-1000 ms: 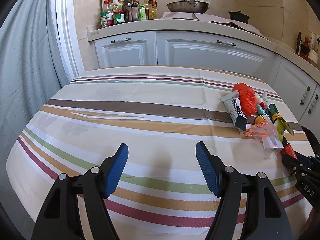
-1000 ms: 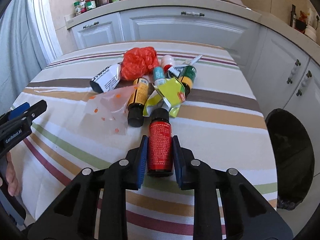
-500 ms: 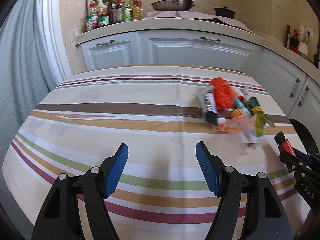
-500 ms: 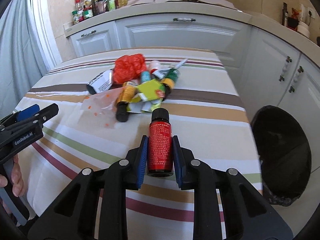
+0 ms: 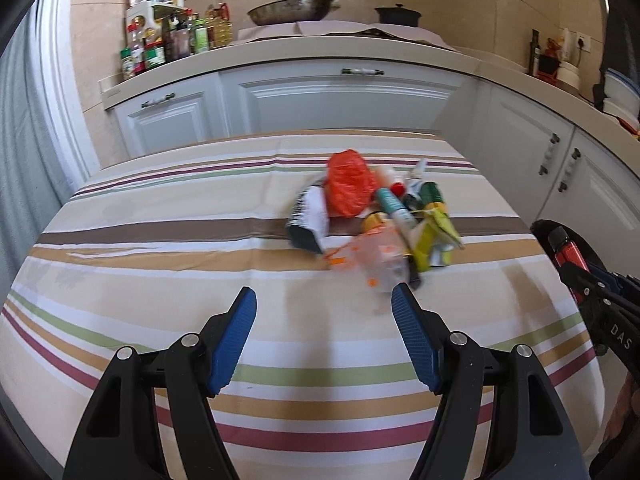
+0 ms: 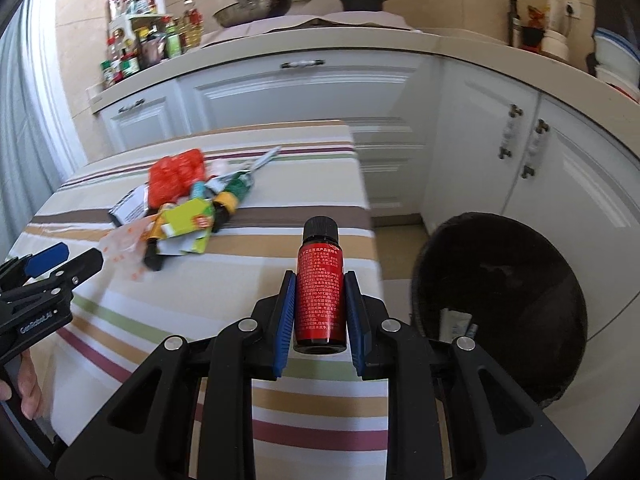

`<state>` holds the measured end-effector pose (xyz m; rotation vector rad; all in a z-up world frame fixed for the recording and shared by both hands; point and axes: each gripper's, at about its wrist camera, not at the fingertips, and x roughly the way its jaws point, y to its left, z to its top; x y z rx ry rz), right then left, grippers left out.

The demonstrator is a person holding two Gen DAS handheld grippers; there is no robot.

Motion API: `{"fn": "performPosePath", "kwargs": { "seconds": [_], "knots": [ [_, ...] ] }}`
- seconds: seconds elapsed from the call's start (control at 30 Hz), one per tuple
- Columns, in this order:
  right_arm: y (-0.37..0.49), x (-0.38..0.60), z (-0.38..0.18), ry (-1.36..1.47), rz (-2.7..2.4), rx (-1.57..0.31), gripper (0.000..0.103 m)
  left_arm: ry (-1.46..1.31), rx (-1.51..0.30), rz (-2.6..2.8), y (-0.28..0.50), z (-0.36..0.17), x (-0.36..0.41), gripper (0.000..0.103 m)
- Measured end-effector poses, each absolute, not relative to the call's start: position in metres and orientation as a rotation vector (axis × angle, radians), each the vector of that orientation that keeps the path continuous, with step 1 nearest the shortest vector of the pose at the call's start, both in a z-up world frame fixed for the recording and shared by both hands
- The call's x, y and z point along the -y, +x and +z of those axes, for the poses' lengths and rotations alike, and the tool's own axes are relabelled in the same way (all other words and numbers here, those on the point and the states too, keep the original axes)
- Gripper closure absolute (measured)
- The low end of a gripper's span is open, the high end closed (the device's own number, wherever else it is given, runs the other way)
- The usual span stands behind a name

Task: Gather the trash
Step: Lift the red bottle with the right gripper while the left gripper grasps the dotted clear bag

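Note:
My right gripper (image 6: 319,280) is shut on a small red bottle with a black cap (image 6: 320,284), held in the air above the table's right edge; it also shows in the left wrist view (image 5: 568,254). A black trash bin (image 6: 500,300) stands on the floor to its right. My left gripper (image 5: 324,320) is open and empty above the striped tablecloth (image 5: 160,240), just short of a trash pile: an orange plastic bag (image 5: 350,184), a clear orange-dotted wrapper (image 5: 372,256), a yellow-green carton (image 5: 434,236), a tube (image 5: 308,216) and small bottles.
White kitchen cabinets (image 6: 280,92) run behind and to the right of the table. The counter holds spice bottles (image 5: 160,40), a wok (image 5: 290,8) and a black pot (image 5: 398,14). A curtain (image 5: 24,120) hangs at the left.
My right gripper has lifted the red bottle off the table and swung it right toward the bin. My left gripper has moved right, closer to the trash pile, still open.

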<state>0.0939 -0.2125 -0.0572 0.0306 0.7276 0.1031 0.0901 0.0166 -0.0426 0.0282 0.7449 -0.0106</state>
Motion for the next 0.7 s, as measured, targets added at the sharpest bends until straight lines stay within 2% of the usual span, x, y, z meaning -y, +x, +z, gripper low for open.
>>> {"fn": "performPosePath", "kwargs": {
  "seconds": [0.4,0.5,0.57,0.6,0.63,0.7],
  "knots": [
    [0.101,0.247,-0.064,0.074,0.071,-0.727,0.08,0.016,-0.82,-0.036,0.12,-0.059,0.001,0.033],
    [0.103,0.249,-0.065,0.079,0.073,-0.73,0.08,0.006,-0.839,-0.038,0.123,-0.061,0.0,0.05],
    [0.104,0.251,-0.067,0.082,0.073,-0.733,0.08,0.009,-0.848,-0.044,0.124,-0.062,0.001,0.068],
    [0.104,0.251,-0.067,0.084,0.073,-0.734,0.08,0.011,-0.853,-0.05,0.124,-0.063,0.002,0.073],
    [0.104,0.251,-0.068,0.084,0.073,-0.734,0.08,0.014,-0.856,-0.054,0.123,-0.064,0.002,0.082],
    [0.103,0.251,-0.068,0.084,0.073,-0.735,0.08,0.017,-0.852,-0.062,0.121,-0.063,0.003,0.088]
  ]
}}
